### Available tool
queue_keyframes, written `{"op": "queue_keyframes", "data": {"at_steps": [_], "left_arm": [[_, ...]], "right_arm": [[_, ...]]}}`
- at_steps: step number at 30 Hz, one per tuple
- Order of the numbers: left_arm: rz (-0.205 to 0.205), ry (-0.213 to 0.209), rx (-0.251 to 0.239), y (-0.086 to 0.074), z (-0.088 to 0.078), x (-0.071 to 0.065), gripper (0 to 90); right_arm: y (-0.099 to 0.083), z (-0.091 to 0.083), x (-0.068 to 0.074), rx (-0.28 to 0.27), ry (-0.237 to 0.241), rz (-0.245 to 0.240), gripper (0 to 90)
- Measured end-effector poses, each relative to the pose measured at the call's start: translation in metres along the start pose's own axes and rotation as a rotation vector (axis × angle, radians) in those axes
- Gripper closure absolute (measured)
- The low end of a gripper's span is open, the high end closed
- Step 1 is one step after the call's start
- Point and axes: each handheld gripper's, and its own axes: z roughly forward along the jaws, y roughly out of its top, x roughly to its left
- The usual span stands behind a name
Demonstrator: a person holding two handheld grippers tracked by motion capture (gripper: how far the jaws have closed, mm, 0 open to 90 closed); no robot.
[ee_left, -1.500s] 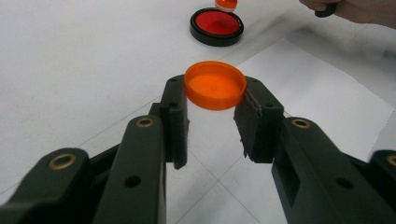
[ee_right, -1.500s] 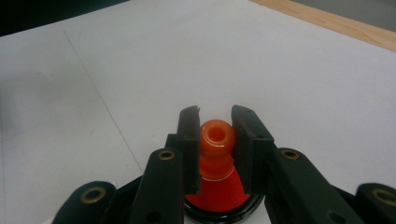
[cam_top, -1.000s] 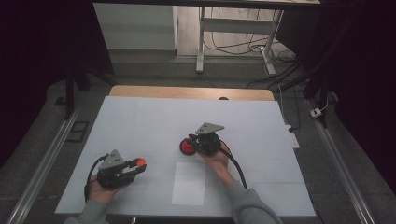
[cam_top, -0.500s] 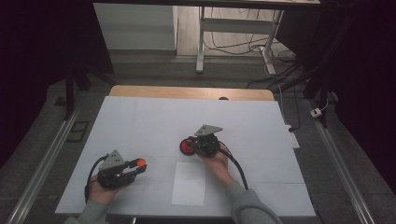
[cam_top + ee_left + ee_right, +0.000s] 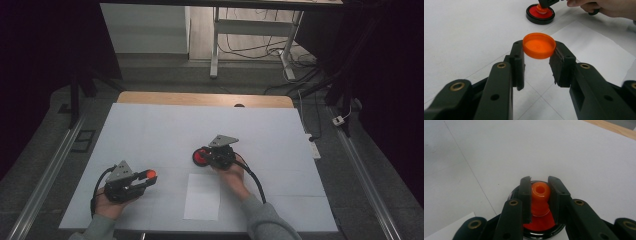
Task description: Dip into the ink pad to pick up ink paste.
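My left gripper (image 5: 538,53) is shut on a round orange cap (image 5: 539,45), held just above the white table sheet; in the high view that gripper (image 5: 145,177) sits at the front left with the orange cap (image 5: 149,173) at its tip. My right gripper (image 5: 539,195) is shut on the orange neck (image 5: 540,191) of a red, black-rimmed container (image 5: 540,223). In the high view the right gripper (image 5: 210,157) stands over the red container (image 5: 201,157) near the table's middle. The left gripper view shows that container (image 5: 540,13) farther off.
A white sheet of paper (image 5: 202,196) lies on the white table cover (image 5: 165,130) between my hands. A wooden table edge (image 5: 200,99) runs along the back. Metal rails (image 5: 45,175) flank the table, and cables lie on the floor behind.
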Motion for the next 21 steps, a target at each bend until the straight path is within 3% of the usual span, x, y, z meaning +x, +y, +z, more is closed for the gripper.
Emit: {"op": "queue_keyframes", "data": {"at_steps": [9, 11, 12, 13, 14, 16, 21], "left_arm": [[0.0, 0.002, -0.001, 0.0, 0.0, 0.0, 65.5], [0.001, 0.003, -0.001, 0.0, 0.0, 0.001, 65.5], [0.001, 0.002, -0.001, 0.0, 0.0, 0.001, 65.5], [0.001, 0.002, -0.002, 0.0, 0.0, 0.001, 65.5], [0.001, 0.001, -0.001, 0.0, 0.0, 0.002, 65.5], [0.002, -0.001, 0.0, 0.0, 0.001, 0.002, 65.5], [0.007, 0.002, -0.001, 0.001, 0.0, 0.0, 65.5]], "right_arm": [[0.0, 0.0, -0.001, -0.003, 0.001, 0.013, 73.6], [0.001, -0.001, -0.006, -0.015, 0.044, 0.077, 73.2], [0.001, -0.005, -0.009, -0.075, 0.074, 0.133, 73.3], [0.007, -0.012, -0.009, -0.12, 0.051, 0.125, 73.3], [0.013, -0.019, -0.007, -0.148, 0.02, 0.081, 73.3], [0.022, -0.029, -0.006, -0.177, 0.024, 0.064, 73.3], [0.026, -0.03, -0.003, -0.159, 0.05, 0.046, 73.3]]}}
